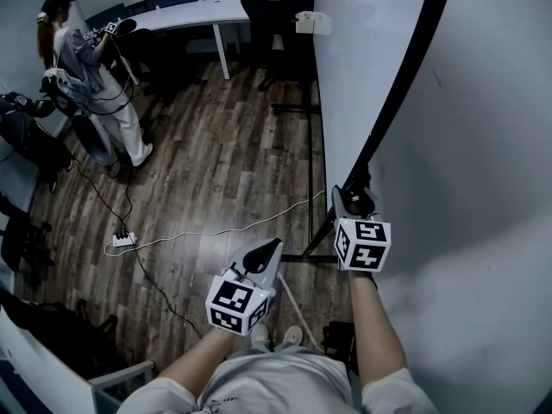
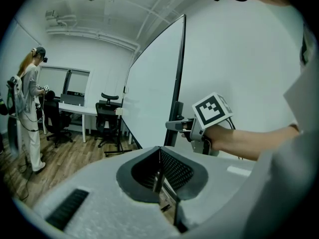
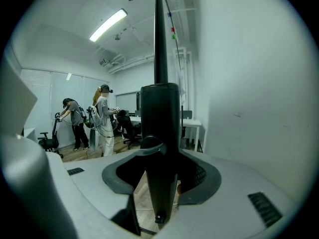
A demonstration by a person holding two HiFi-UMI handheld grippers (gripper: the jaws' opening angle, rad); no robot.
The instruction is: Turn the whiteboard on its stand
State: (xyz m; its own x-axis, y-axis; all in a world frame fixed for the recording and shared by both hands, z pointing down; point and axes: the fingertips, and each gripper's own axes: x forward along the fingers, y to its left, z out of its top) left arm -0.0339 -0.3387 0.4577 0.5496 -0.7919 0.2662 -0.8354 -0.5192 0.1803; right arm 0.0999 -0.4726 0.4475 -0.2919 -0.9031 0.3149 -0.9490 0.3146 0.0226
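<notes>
The whiteboard stands upright on a black stand, its white face running away from me. Its near black frame edge rises in front of me. My right gripper is at this edge at about waist height. In the right gripper view the black frame stands between the jaws of the right gripper, with floor showing in a gap on its left, so the jaws are open around it. My left gripper hangs lower and to the left, shut and empty. From the left gripper I see the right gripper at the frame.
A pale wall lies close on the right. A person stands at the far left with gear. A power strip and cables lie on the wood floor. Desks and office chairs stand at the back.
</notes>
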